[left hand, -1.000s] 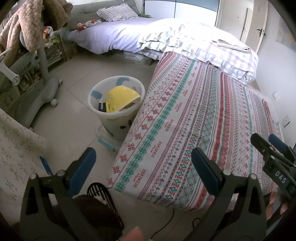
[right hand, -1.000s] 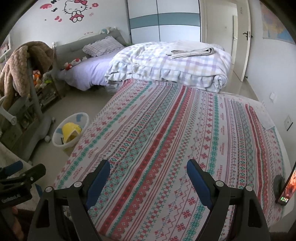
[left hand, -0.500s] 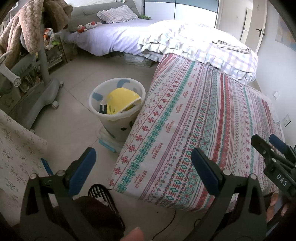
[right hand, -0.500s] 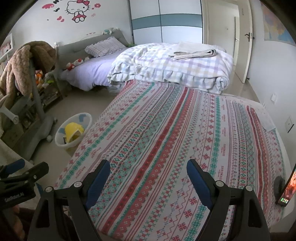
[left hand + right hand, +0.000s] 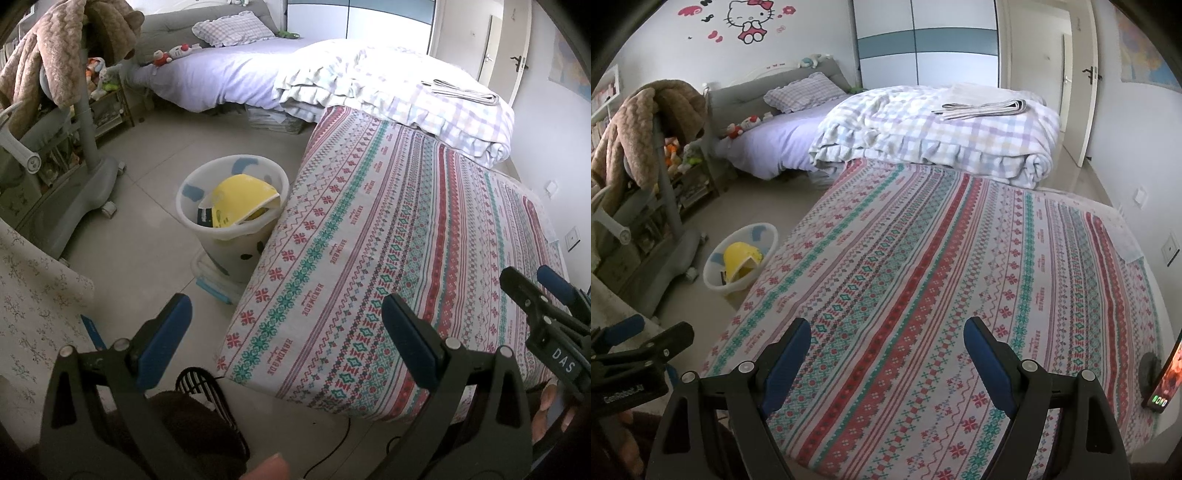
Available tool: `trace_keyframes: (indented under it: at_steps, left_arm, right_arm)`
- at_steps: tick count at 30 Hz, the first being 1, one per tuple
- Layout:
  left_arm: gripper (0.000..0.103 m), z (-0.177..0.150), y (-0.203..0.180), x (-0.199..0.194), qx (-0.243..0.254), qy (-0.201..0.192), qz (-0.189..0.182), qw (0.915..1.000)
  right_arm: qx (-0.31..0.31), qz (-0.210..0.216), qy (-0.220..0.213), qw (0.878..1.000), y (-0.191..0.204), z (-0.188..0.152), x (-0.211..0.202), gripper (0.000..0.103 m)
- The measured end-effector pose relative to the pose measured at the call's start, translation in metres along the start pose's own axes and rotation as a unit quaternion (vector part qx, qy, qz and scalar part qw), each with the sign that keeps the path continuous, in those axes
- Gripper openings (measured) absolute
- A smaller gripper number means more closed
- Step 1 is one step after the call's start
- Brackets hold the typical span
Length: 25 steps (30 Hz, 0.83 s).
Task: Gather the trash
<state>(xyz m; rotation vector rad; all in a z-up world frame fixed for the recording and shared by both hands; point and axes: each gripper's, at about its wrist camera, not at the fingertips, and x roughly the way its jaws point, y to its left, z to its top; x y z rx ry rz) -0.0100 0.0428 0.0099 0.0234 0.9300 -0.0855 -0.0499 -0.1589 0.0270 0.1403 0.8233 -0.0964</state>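
Note:
A white plastic bin (image 5: 258,173) stands on the floor against the left side of the patterned bed. It holds a yellow package (image 5: 242,197) and other trash. The bin also shows in the right wrist view (image 5: 713,273) with the yellow package (image 5: 738,256) inside. My left gripper (image 5: 284,325) is open and empty, held above the floor near the bed's front corner. My right gripper (image 5: 886,347) is open and empty above the bed's near end. Each gripper shows at the edge of the other's view.
The patterned bed (image 5: 942,277) fills the middle, with a folded plaid quilt (image 5: 942,133) at its far end. A grey stand draped with a brown blanket (image 5: 55,122) is on the left. A phone (image 5: 1165,376) sits at the bed's right edge. A black fan (image 5: 207,391) is on the floor below.
Both grippers have drawn back slightly from the bed and bin; the view has shifted a little. Both stay open and empty.

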Motion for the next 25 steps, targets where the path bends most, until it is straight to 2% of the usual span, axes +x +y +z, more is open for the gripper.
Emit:
trace_keyframes:
  at_steps: [25]
  left_arm:
    - [0.102,0.0009,-0.0002,0.0019,0.000,0.006,-0.012,0.9999]
  right_arm:
    - [0.002,0.004,0.004,1.000,0.0018,0.0001,0.0000,0.086]
